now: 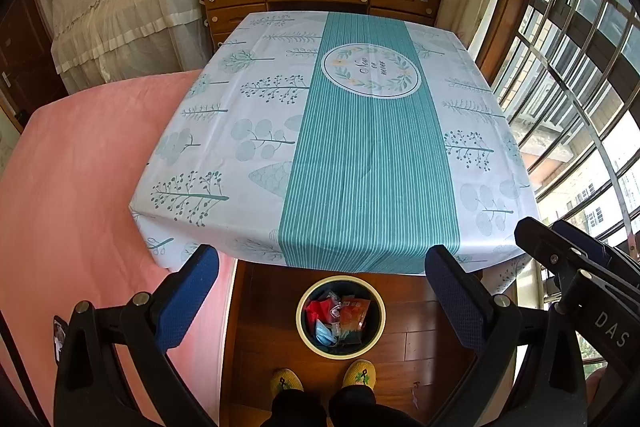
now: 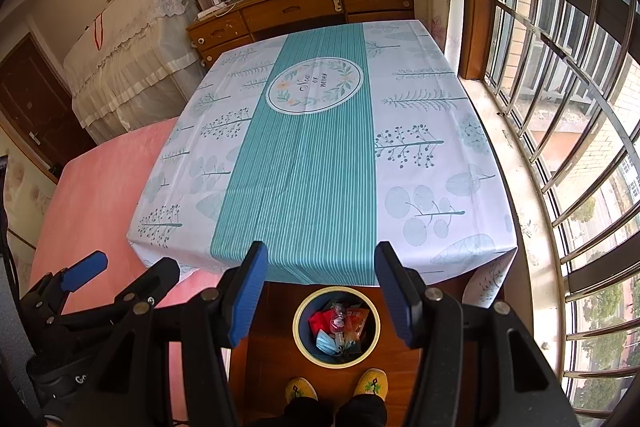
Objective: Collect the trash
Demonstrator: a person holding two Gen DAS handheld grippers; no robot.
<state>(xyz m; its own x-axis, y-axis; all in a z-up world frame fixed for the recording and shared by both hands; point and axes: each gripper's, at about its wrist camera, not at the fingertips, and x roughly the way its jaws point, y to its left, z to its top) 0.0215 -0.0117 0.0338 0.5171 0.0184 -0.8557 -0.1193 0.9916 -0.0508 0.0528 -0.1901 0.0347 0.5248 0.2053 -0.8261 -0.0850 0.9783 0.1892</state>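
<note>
At the bottom of the frame, a person's yellow knitted slippers (image 1: 323, 379) stand on the wood floor before a round, cream-rimmed bin (image 1: 341, 317) of crumpled wrappers and a blue face mask, set where trash can drop off the edge. The left tool (image 1: 322, 301) gapes wide and empty, the right tool (image 2: 322, 293) likewise. Beyond, the bench (image 2: 420, 155) under smooth leaf-printed cloth looks cleared; the job seems done.

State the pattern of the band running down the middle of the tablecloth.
Teal with thin white stripes running lengthwise on the band of the tablecloth; clearest in the right wrist view.
</note>
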